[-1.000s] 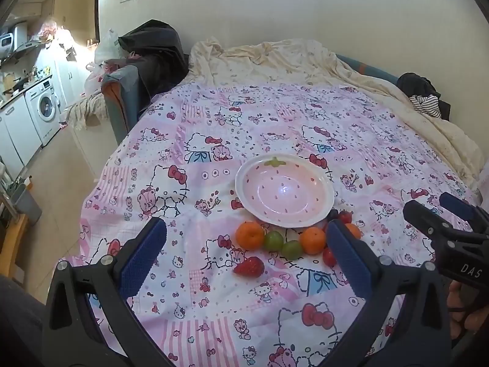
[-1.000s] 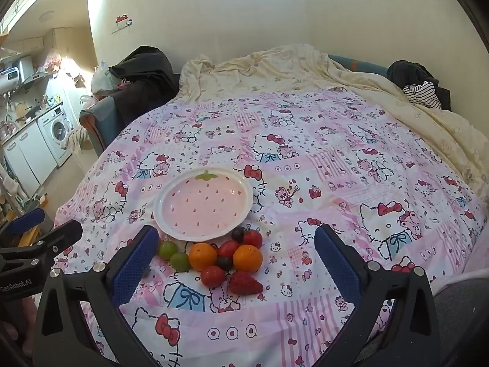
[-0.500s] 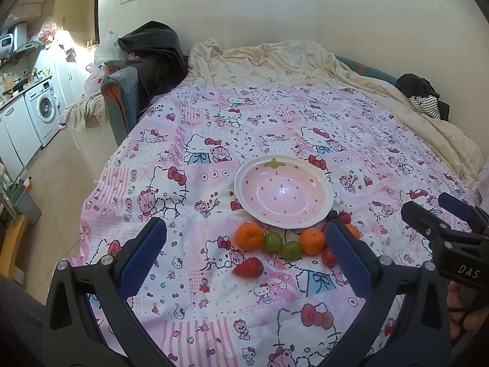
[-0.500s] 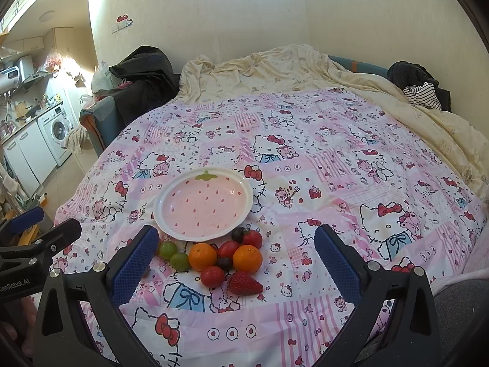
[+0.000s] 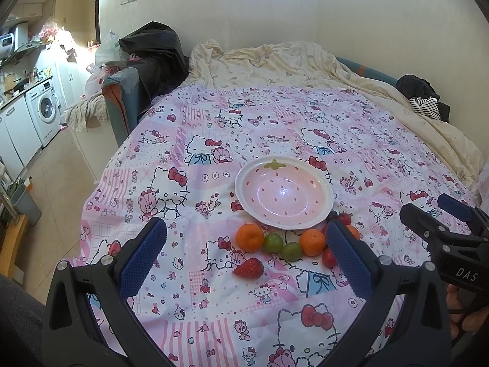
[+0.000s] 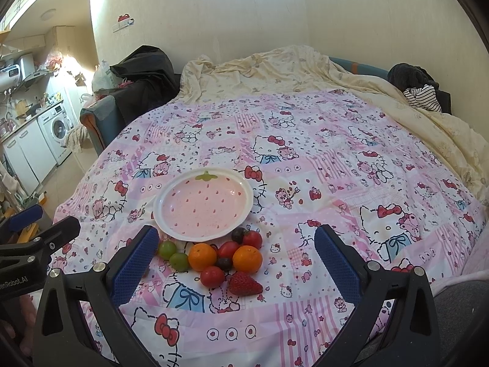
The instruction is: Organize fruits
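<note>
An empty pink strawberry-pattern plate (image 5: 327, 183) lies on the Hello Kitty sheet; it also shows in the right wrist view (image 6: 249, 197). Fruit lies in a cluster just in front of it: two oranges (image 5: 249, 237) (image 6: 202, 257), two green fruits (image 5: 273, 242) (image 6: 167, 249), a strawberry (image 5: 249, 268) (image 6: 244, 283), red tomatoes (image 6: 212, 276) and dark grapes (image 6: 238, 234). My left gripper (image 5: 244, 257) is open and empty, held above the near side of the fruit. My right gripper (image 6: 235, 260) is open and empty, framing the cluster. Each gripper shows at the other view's edge.
A cream duvet (image 5: 275, 61) is bunched at the far side of the bed. A dark bag (image 5: 152, 49) sits on a chair at the far left. Striped clothes (image 6: 421, 94) lie at the far right. The bed's left edge drops to the floor by a washing machine (image 5: 45, 107).
Both grippers have barely moved; the views have shifted very slightly. The fruit and plate have not moved.
</note>
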### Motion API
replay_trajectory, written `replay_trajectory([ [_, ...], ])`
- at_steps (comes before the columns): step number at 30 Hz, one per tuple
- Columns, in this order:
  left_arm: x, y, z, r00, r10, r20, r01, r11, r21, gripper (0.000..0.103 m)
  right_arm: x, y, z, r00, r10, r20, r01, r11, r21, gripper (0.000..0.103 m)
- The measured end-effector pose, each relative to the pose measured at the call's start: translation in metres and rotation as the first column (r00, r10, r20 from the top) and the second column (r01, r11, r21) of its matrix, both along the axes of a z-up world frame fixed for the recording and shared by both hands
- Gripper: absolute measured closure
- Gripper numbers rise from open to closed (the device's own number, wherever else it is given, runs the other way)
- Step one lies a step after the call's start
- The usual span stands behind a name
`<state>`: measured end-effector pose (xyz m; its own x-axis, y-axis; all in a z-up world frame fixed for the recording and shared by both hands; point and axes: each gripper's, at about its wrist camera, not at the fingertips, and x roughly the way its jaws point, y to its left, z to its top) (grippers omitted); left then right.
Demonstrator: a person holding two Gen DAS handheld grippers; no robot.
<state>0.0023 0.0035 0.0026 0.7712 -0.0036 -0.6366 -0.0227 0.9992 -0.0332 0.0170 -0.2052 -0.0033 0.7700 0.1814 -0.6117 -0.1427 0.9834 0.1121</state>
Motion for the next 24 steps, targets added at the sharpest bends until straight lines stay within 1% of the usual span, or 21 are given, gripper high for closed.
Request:
replay_trajectory([
  [24,-0.0006,0.0003,-0.0003,1.000,-0.001,0.002,0.001,1.000,0.001,0.000,0.0005,0.0009,-0.0028,1.000,-0.004,-0.002,0.004,1.000,0.001,0.000],
])
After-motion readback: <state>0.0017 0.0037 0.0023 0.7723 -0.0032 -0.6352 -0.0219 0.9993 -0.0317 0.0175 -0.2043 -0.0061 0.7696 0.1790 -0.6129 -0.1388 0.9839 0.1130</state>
